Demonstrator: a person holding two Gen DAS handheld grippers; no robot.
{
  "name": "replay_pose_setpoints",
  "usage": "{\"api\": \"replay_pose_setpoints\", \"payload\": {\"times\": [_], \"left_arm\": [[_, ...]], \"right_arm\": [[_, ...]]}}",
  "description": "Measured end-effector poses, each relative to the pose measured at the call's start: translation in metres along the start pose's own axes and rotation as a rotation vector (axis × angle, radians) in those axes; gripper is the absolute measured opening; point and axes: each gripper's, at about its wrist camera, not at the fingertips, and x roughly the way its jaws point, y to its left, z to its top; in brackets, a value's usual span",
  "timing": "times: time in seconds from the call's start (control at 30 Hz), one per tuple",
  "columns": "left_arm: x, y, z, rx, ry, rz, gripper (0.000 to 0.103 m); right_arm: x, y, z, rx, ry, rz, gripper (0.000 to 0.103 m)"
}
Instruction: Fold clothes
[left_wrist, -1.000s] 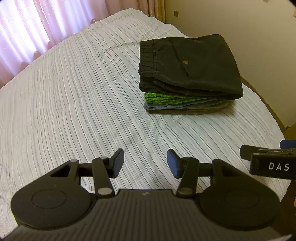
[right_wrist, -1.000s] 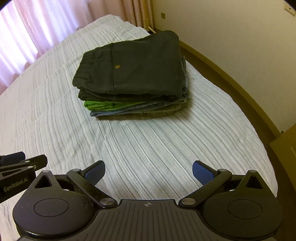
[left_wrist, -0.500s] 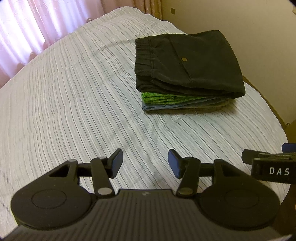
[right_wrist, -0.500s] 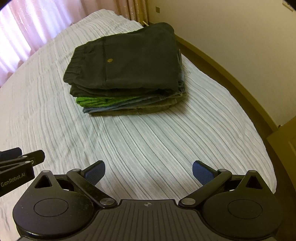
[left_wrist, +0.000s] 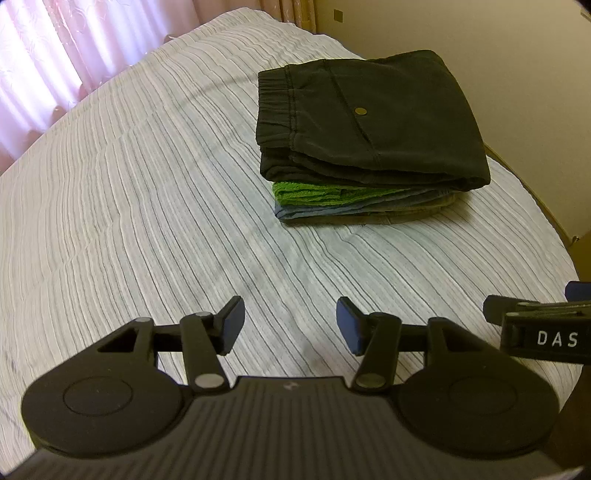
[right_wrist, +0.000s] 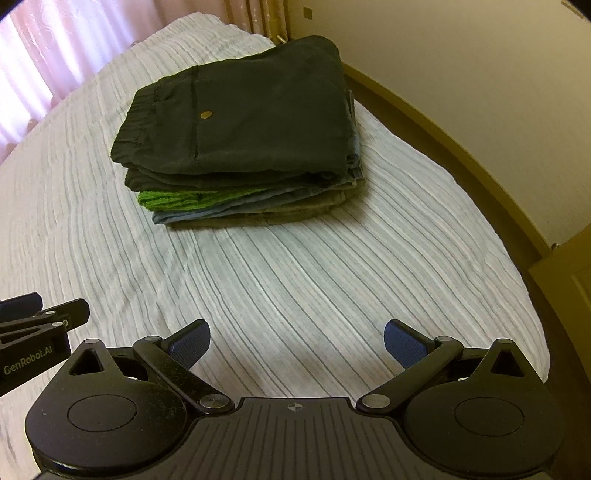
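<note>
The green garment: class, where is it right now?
The green garment sits in the folded pile on the bed, directly under the black shorts and above a grey-blue layer; in both wrist views only its near edge shows.

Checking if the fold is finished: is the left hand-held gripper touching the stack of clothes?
Apart. In the left wrist view, the left hand-held gripper is open with only striped bedspread between it and the stack of clothes.

Striped bed, folded clothes stack
</note>
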Motion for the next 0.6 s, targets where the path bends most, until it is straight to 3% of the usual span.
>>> {"api": "replay_pose_setpoints", "payload": {"times": [0.6], "left_arm": [[0.0, -0.02, 0.01, 0.014, -0.016, 0.015, 0.053]], "right_arm": [[0.003, -0.021, 0.012, 0.049, -0.023, -0.011, 0.103]]}}
